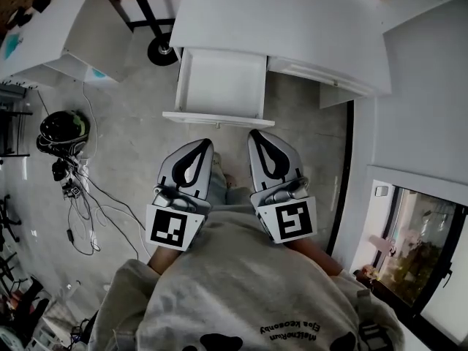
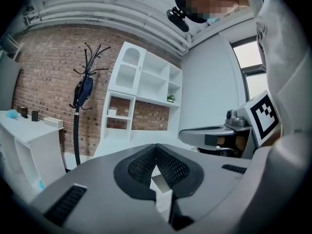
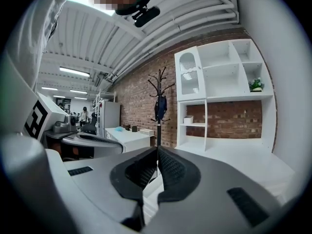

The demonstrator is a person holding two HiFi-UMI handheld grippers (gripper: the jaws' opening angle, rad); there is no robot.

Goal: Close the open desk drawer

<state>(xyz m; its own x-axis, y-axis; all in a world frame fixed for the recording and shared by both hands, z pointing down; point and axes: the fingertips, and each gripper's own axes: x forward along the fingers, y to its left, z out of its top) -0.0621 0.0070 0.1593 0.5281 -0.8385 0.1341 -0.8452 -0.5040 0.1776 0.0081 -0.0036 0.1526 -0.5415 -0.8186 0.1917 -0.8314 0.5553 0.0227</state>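
Observation:
The open drawer (image 1: 223, 86) is white and empty, pulled out from under the white desk (image 1: 292, 28) toward me. Its front panel (image 1: 218, 119) lies just ahead of both grippers. My left gripper (image 1: 207, 143) is shut with nothing in it, its tips a little short of the panel's middle. My right gripper (image 1: 256, 134) runs beside it, also shut and empty, tips near the panel's right end. In the left gripper view the left gripper (image 2: 156, 146) has its pads meeting at the tip, and the right gripper view shows the same of the right gripper (image 3: 157, 148). Whether either touches the panel I cannot tell.
A black coat stand (image 2: 80, 106) has its round base (image 1: 162, 51) on the floor left of the drawer. A black helmet (image 1: 63, 126) and loose cables (image 1: 88, 196) lie on the floor at the left. White shelving (image 2: 141, 106) lines the brick wall. Another white desk (image 1: 51, 28) stands far left.

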